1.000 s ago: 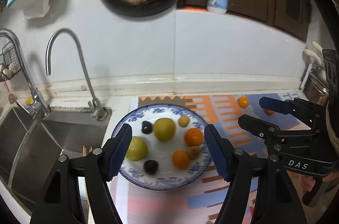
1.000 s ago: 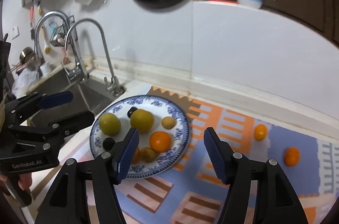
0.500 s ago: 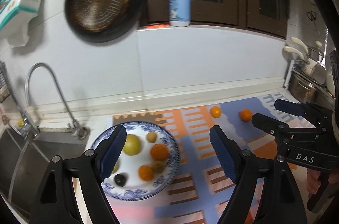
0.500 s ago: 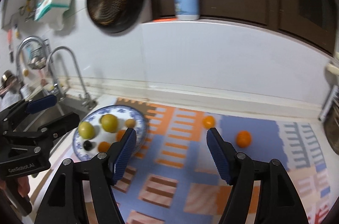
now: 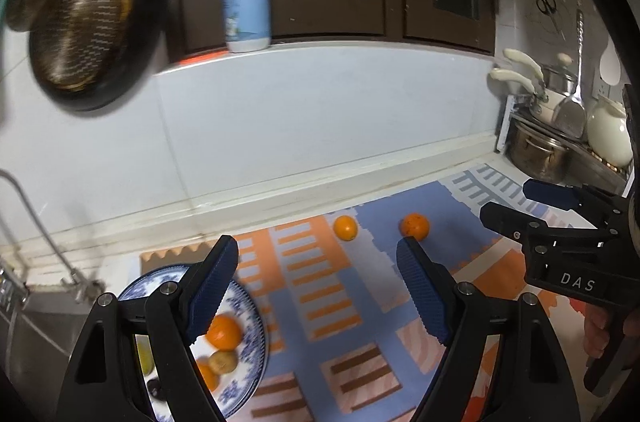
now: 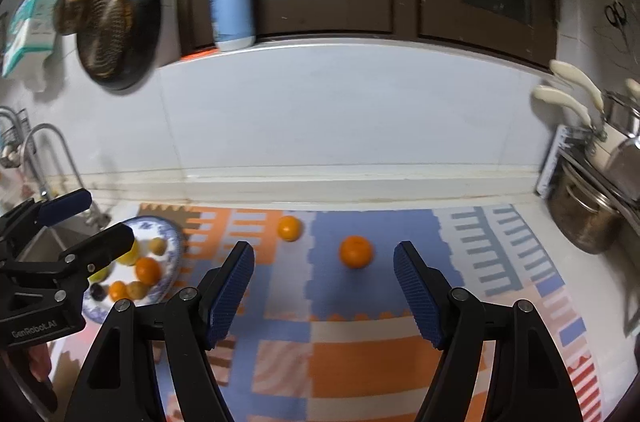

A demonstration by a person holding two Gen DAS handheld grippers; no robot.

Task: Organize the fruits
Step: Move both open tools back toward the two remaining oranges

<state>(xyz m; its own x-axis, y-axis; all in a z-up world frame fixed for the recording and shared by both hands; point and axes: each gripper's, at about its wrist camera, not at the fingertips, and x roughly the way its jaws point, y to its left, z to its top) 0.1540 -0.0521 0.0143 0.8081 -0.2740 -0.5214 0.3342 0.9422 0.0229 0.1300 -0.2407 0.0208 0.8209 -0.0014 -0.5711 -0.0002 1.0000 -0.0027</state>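
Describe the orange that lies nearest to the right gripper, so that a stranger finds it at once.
Start at the patterned mat on the counter. Two loose oranges lie on it, right of the blue-rimmed plate. The wanted orange is the larger, deeper-coloured one on the blue patch, farther from the plate.

Soft, even indoor light fell on the scene. The round black hanging pan (image 5: pixel 92 34) was motion-blurred. Fisheye distortion bent and darkened the edges.
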